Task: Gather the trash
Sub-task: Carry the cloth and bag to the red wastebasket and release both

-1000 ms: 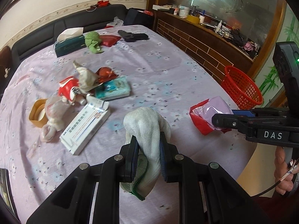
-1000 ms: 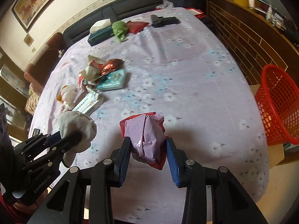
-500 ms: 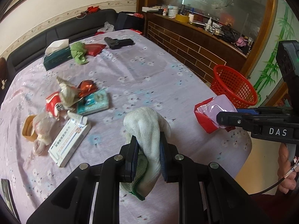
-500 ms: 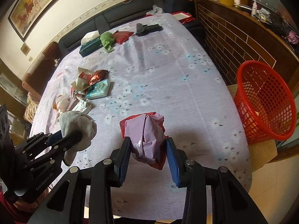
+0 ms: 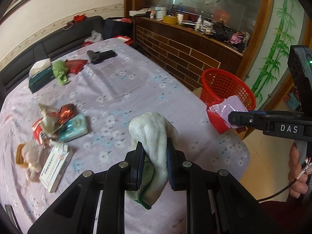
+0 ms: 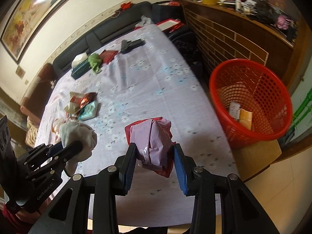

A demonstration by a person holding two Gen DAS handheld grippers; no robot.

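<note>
My left gripper is shut on a white knit glove and holds it above the near end of the table. My right gripper is shut on a crumpled pink and red plastic bag, also lifted off the table. The right gripper and its bag show at the right of the left wrist view, close to the red mesh trash basket. The basket stands beside the table's right edge on a cardboard box and holds a few packets. The left gripper with the glove shows at lower left.
On the purple floral tablecloth lie a heap of wrappers, a white medicine box, a tape roll, a tissue box, a green cloth and a black toy gun. A brick-fronted cabinet stands behind the basket.
Both grippers have lifted and swung right toward the red basket with their loads. The basket now looks larger and nearer in both views.
</note>
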